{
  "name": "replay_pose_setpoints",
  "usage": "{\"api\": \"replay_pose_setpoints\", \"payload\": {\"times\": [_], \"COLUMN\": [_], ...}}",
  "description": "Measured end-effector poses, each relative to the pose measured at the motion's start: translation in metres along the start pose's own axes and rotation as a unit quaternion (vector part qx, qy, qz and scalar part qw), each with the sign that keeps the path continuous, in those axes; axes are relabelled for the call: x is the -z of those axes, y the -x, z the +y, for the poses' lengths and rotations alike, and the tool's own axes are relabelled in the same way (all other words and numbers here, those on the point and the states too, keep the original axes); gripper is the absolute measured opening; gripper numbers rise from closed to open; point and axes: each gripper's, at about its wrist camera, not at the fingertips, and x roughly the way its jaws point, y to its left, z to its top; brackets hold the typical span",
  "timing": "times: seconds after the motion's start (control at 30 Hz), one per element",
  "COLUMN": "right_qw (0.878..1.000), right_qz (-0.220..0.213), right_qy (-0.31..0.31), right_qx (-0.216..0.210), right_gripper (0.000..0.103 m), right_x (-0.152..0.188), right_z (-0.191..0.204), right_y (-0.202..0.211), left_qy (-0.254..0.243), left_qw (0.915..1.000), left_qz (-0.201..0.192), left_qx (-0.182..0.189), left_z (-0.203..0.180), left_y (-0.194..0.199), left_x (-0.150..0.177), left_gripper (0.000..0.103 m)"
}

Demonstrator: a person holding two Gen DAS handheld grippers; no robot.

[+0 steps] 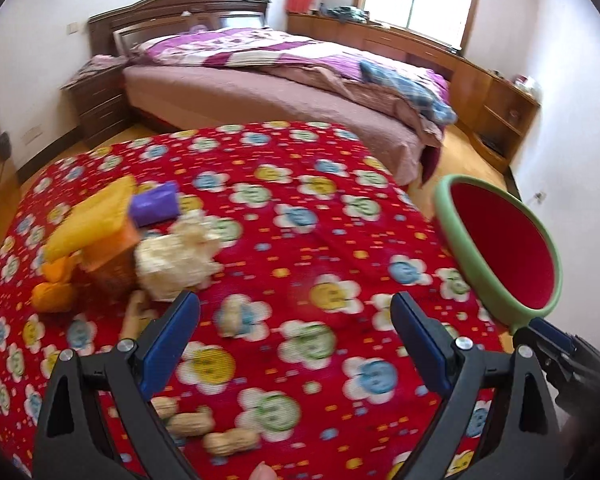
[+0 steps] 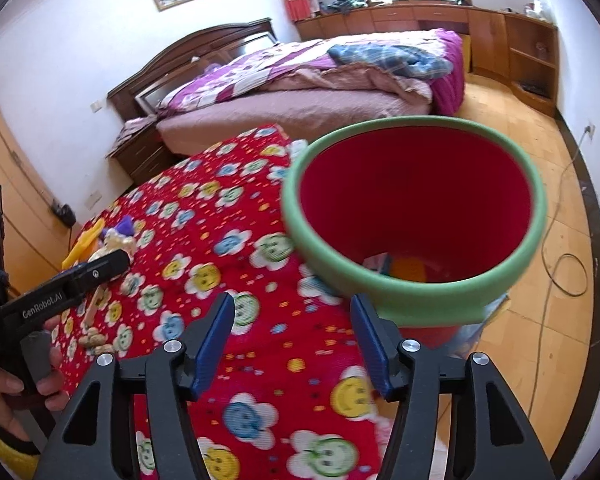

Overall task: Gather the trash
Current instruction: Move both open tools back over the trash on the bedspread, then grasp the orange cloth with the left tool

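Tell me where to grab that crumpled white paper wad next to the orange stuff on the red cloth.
Grip the crumpled white wad across its bulging middle, coming down from above on its near, open side. Its lumpy, soft shape should squash between the pads. The orange box crowds its far left, so approach from the bare cloth side. The left gripper is open and empty.

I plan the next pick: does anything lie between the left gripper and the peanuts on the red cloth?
Nothing visible does. The left gripper is open, and the peanuts lie bare on the cloth under its fingers.
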Motion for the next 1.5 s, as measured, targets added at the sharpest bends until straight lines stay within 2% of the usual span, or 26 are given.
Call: {"api": "replay_pose_setpoints", "payload": {"times": [0.27,0.37,0.5,0.83,1.03,1.33,1.5], "right_qw": [0.999,0.999,0.997,0.995,0.994,0.995,0.996], "right_qz": [0.026,0.033,0.047,0.062,0.071,0.065,0.059], "right_qy": [0.014,0.025,0.038,0.058,0.065,0.065,0.065], "right_qx": [-0.027,-0.032,-0.040,-0.048,-0.044,-0.033,-0.031], "right_gripper": [0.063,0.068,0.068,0.069,0.069,0.070,0.070], "right_x": [0.007,0.009,0.012,0.020,0.026,0.029,0.030], "right_z": [0.033,0.047,0.064,0.098,0.109,0.113,0.113], "right_y": [-0.020,-0.027,-0.037,-0.055,-0.063,-0.066,-0.066], "left_qy": [0.032,0.046,0.060,0.090,0.103,0.129,0.156], "left_qw": [0.9985,0.9972,0.9950,0.9869,0.9827,0.9798,0.9804], "left_qz": [-0.012,-0.014,-0.018,-0.019,-0.013,0.005,0.008], "left_qx": [-0.043,-0.057,-0.078,-0.132,-0.153,-0.152,-0.120], "left_z": [0.050,0.069,0.093,0.156,0.186,0.215,0.222], "left_y": [0.014,0.017,0.022,0.025,0.019,-0.001,-0.009], "left_x": [0.007,0.010,0.013,0.014,0.014,0.017,0.018], "left_gripper": [0.095,0.095,0.095,0.095,0.095,0.095,0.081]}}
